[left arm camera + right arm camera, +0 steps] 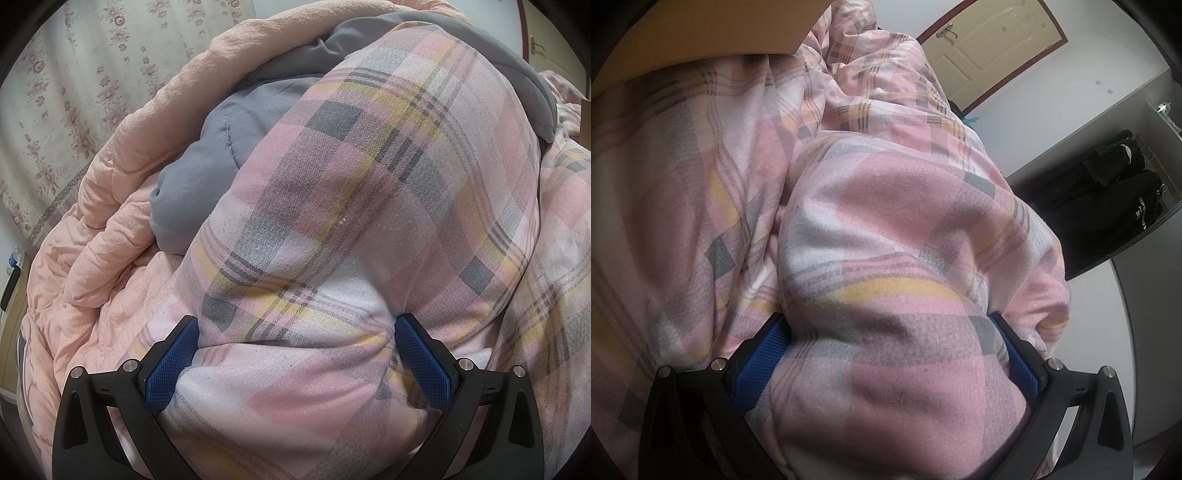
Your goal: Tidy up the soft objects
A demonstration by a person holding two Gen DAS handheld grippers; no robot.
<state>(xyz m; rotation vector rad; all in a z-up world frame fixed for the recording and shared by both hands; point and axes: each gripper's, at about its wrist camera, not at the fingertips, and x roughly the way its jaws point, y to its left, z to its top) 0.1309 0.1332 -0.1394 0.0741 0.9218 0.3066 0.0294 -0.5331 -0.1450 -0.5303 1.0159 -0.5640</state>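
Plaid quilt bulges between both grippers' blue pads, hiding fingertips.

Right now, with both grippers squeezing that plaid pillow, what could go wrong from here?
1. The left gripper and the right gripper each pinch only a bulging fold of the plaid pillow; the soft fabric might slip out when it is lifted.
2. The pillow leans on the grey quilt and the peach blanket; moving it could drag or topple that heap.
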